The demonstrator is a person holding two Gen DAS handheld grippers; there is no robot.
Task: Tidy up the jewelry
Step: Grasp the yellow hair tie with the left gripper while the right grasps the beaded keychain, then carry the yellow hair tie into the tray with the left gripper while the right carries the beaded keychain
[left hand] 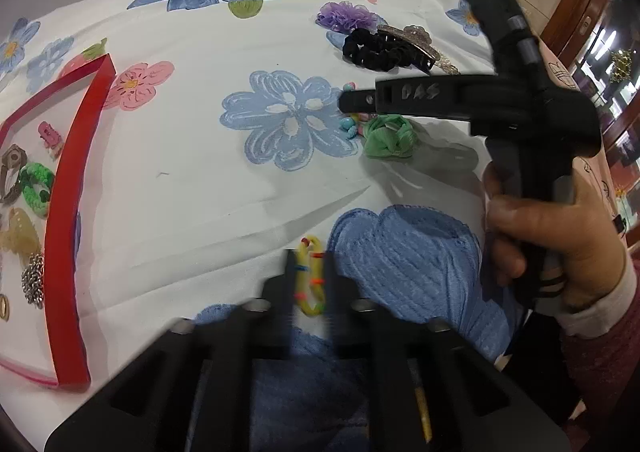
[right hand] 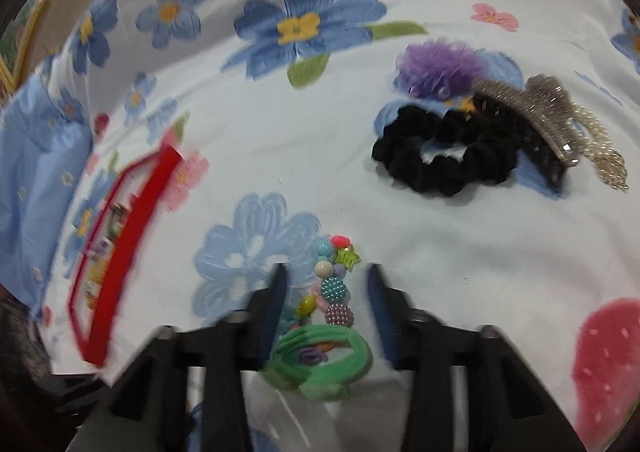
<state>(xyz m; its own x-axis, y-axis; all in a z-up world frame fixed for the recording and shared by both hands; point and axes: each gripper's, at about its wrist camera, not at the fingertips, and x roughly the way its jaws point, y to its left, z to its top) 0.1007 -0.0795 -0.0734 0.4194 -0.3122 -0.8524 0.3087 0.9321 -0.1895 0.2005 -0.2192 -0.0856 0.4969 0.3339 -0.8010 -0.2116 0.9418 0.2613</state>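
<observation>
Floral cloth point(left hand: 208, 180) covers the whole work surface, white with blue flowers and strawberries. Red tray point(left hand: 66, 236) sits at the left edge of the left wrist view and already holds sorted pieces, among them a green braided band point(left hand: 36, 188) and a pink clip point(left hand: 50, 134); it reads as the collection point. Left gripper point(left hand: 306, 280), bottom centre of that view, has its fingers closed narrowly onto a yellow band point(left hand: 310, 276) with coloured wraps, held upright between them, apparently lifted for the trip toward the tray. Right gripper point(right hand: 324, 292), bottom centre of the right wrist view, stands spread wide and holds nothing; its fingers straddle a bead bracelet point(right hand: 334, 284) and a green scrunchie point(right hand: 320, 356) lying touching each other on the cloth, so the next pick looks lined up on this pair. Whether the fingers touch the cloth I cannot tell. Unsorted pile at upper right of the right wrist view: black scrunchie point(right hand: 444, 156), purple scrunchie point(right hand: 436, 64) and a glitter claw clip point(right hand: 548, 108), overlapping, well apart from the tray. Judgement: sorting is partway done, with five loose items left outside the tray besides the one in hand. Risk: bracelet and scrunchie lie together, so one closure may catch both.
</observation>
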